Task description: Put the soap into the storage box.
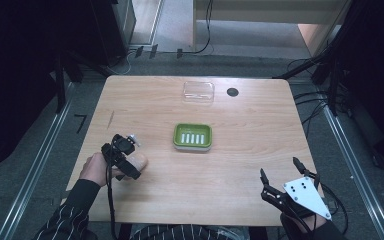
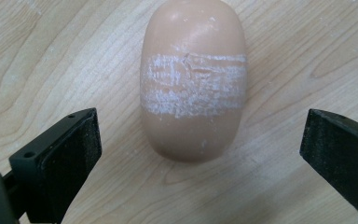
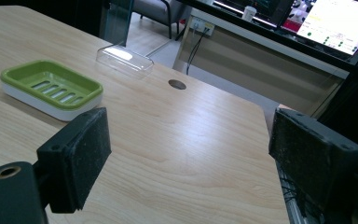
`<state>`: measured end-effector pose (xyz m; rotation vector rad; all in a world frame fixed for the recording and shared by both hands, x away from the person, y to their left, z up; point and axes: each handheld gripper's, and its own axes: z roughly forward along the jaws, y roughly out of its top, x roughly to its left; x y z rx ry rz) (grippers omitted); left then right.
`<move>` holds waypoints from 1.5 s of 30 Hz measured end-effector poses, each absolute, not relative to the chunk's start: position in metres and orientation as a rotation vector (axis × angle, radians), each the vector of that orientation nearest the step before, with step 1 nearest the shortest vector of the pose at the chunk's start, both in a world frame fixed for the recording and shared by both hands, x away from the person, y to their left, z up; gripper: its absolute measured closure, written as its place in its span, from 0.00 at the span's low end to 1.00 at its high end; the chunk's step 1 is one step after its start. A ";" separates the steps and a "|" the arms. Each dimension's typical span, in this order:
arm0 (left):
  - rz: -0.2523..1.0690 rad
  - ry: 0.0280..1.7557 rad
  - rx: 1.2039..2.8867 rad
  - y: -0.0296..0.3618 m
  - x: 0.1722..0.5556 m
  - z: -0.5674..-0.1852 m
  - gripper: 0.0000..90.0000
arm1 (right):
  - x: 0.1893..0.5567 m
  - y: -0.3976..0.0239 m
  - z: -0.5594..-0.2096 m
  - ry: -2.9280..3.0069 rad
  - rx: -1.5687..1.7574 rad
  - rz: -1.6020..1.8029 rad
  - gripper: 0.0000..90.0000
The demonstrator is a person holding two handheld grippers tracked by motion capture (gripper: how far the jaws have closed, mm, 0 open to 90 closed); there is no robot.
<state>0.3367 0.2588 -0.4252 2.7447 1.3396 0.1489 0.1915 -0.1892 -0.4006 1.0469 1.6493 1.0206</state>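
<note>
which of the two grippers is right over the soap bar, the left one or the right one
The left gripper: its open jaws flank the soap. The right gripper hangs open near the table's front right corner, nothing between its jaws.

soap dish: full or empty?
Empty. The green dish shows its bare slotted floor; the soap lies on the table between the left gripper's open jaws.

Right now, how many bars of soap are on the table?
1. The soap lies on the wood at the table's left, between the open fingers of the left gripper. The green dish holds none.
</note>
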 end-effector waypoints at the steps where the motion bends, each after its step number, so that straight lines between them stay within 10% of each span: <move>1: 0.143 1.345 2.746 0.259 0.339 -0.427 0.00 | 0.192 -0.189 -0.401 1.651 1.041 1.021 0.15; 30: 0.134 1.336 2.827 0.244 0.361 -0.446 0.01 | 0.191 -0.190 -0.401 1.648 1.047 1.020 0.15; 45: 0.113 1.329 2.816 0.245 0.361 -0.448 0.33 | 0.191 -0.190 -0.401 1.646 1.049 1.023 0.15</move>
